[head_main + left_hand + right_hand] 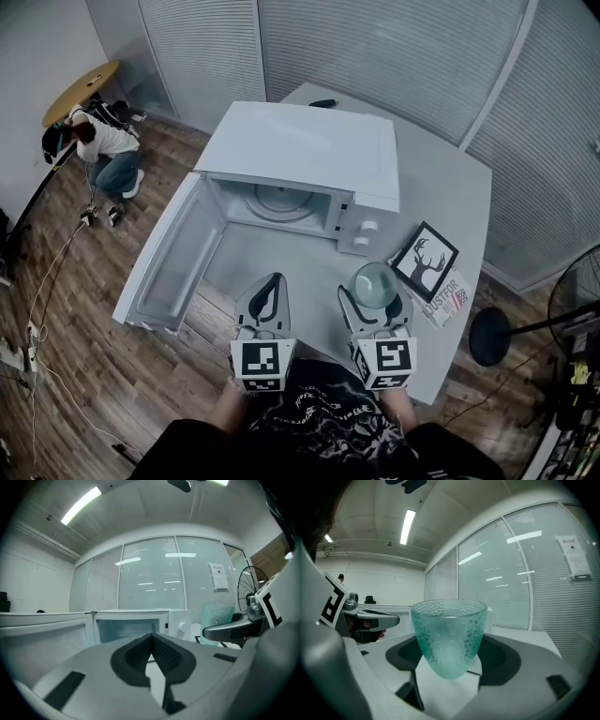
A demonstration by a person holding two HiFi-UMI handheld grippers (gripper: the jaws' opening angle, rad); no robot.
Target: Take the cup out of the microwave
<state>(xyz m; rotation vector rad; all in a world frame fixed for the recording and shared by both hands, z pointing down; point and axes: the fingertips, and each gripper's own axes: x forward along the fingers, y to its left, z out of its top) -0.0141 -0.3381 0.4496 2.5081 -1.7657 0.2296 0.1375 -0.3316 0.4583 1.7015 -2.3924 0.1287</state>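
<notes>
The white microwave stands on the grey table with its door swung wide open to the left; its cavity holds only the glass turntable. A dimpled green glass cup is outside the oven, in front of its control panel, upright between the jaws of my right gripper, which is shut on it. The right gripper view shows the cup filling the gap of that gripper. My left gripper hovers before the open cavity, shut and holding nothing.
A framed deer picture and a booklet lie right of the cup. A person crouches on the wooden floor at far left. A fan and a black stand base are off the table's right edge.
</notes>
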